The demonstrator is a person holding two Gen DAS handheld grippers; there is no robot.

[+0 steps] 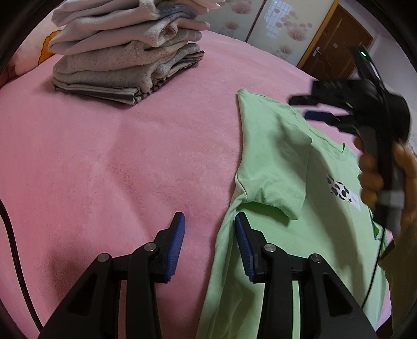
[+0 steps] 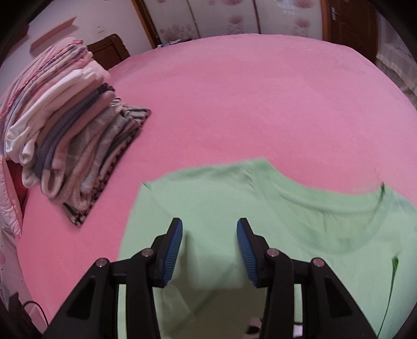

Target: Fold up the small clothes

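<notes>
Green T-shirt (image 1: 273, 161) lies spread on the pink blanket (image 1: 117, 156), and both tools hang over it with nothing caught in either. Left gripper (image 1: 209, 229) points steeply down at the shirt's side edge, its blue-padded fingers (image 1: 177, 242) parted; one pad stands over bare blanket, the other over the cloth's hem, and the gap between them holds only that edge lying flat below (whether a pad brushes the fabric I cannot tell). Right gripper (image 2: 209, 234) is likewise parted and empty, poised above the shirt's (image 2: 234, 198) body near the neckline, with green cloth showing between and under its fingers (image 2: 173, 250). Seen from the left wrist camera, the right gripper (image 1: 312, 108) is blurred, held in a person's hand (image 1: 372, 177) above the shirt's upper part, its two fingers apart.

Just out from the left tool, one short sleeve (image 1: 278, 198) is folded inward over the chest, and beyond it a small black-and-white print (image 1: 338, 189) shows on the front. The shirt's neckline (image 2: 338, 206) curves off to the right in the right wrist view.

Farther off on the same blanket, well apart from the shirt, stands a tall stack of folded clothes (image 1: 125, 57) in greys, whites and stripes. Behind the bed are flower-patterned sliding doors (image 1: 276, 23) and a brown wooden door (image 1: 336, 44).
</notes>
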